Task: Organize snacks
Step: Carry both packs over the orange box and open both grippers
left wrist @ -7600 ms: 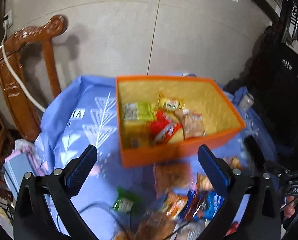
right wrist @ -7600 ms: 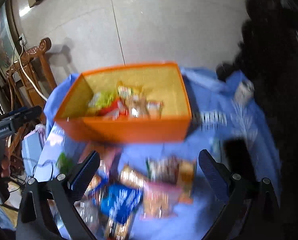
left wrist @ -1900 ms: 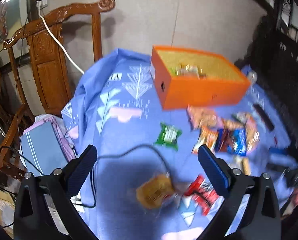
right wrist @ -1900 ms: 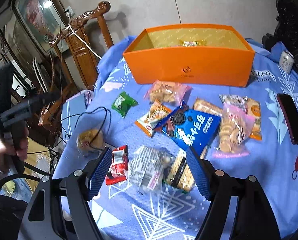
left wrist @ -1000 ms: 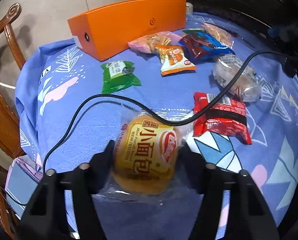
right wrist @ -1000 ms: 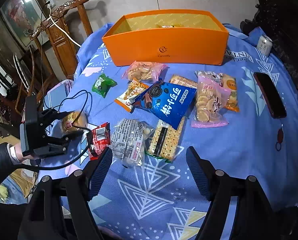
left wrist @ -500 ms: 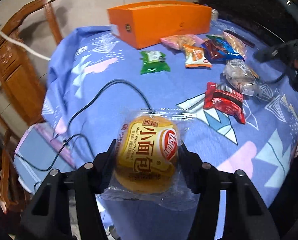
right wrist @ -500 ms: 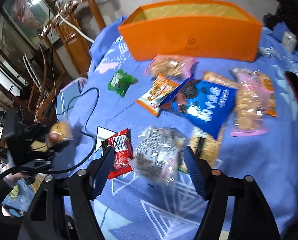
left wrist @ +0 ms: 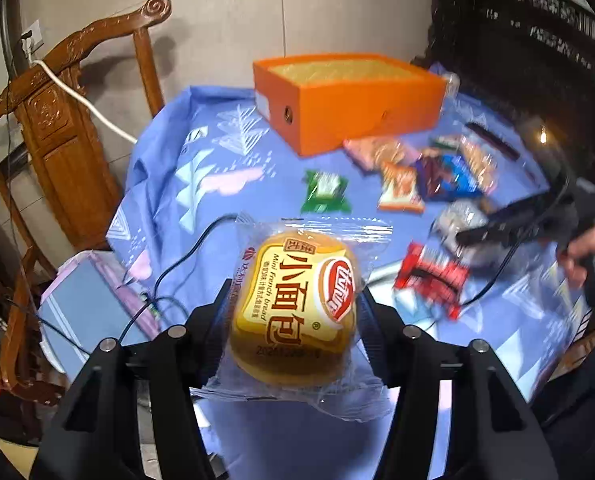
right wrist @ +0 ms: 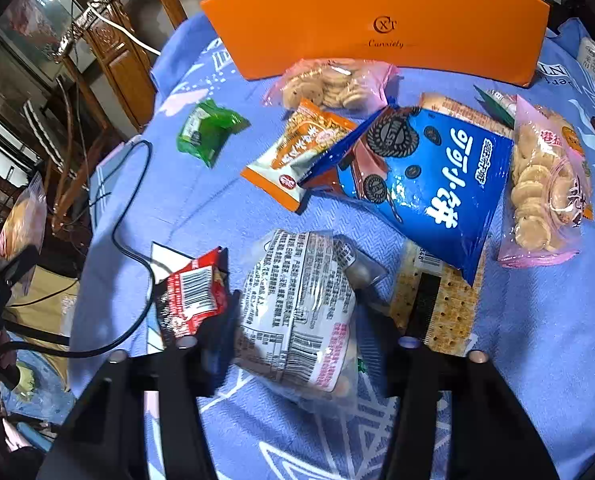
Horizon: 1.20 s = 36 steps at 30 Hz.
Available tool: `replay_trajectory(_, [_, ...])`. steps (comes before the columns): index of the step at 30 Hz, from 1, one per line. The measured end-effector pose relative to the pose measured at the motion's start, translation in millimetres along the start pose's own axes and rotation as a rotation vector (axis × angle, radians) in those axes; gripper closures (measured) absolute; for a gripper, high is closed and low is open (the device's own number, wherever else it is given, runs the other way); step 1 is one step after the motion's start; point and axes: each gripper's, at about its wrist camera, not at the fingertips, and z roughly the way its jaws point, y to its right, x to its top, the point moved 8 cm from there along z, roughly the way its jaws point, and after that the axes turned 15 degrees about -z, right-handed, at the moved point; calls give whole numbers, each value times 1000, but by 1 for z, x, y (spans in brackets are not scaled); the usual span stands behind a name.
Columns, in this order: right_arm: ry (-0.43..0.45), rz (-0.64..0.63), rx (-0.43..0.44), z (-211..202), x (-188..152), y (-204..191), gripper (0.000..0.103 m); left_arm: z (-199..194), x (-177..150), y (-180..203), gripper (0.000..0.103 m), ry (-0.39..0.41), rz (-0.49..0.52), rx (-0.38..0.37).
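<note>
My left gripper [left wrist: 293,312] clamps a wrapped bread bun [left wrist: 295,308], held clear above the blue tablecloth [left wrist: 225,152]. My right gripper [right wrist: 293,320] has just been closing, jaws now against both sides of a clear biscuit packet [right wrist: 297,308] lying on the cloth beside a red packet [right wrist: 191,300]. The orange box [right wrist: 377,20] stands at the far edge, the other snacks loose before it.
</note>
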Motion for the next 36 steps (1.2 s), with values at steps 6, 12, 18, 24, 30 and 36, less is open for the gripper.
replay_trajectory(6, [73,36,17,-31,6,8,63,-1,34,28,46,39,-10,-51])
replay_trajectory(12, [219,14,-18,-98,27,16,63,-15,79,61,46,102,-14,-102])
replay_trajectory(18, [356,43,-55,-153,57,39,63,-14,141,89,46,156,-48,-126])
replay_trajectory(24, [475,30,-130,-190,109,68,63,1,209,108,46,194,-103,-130])
replay_trajectory(30, [539,9,-176,-200,171,100,63,31,270,120,46,205,-123,-98])
replay_trajectory(36, [572,-21,-200,-193,232,129,63,66,312,134,46,207,-97,-70])
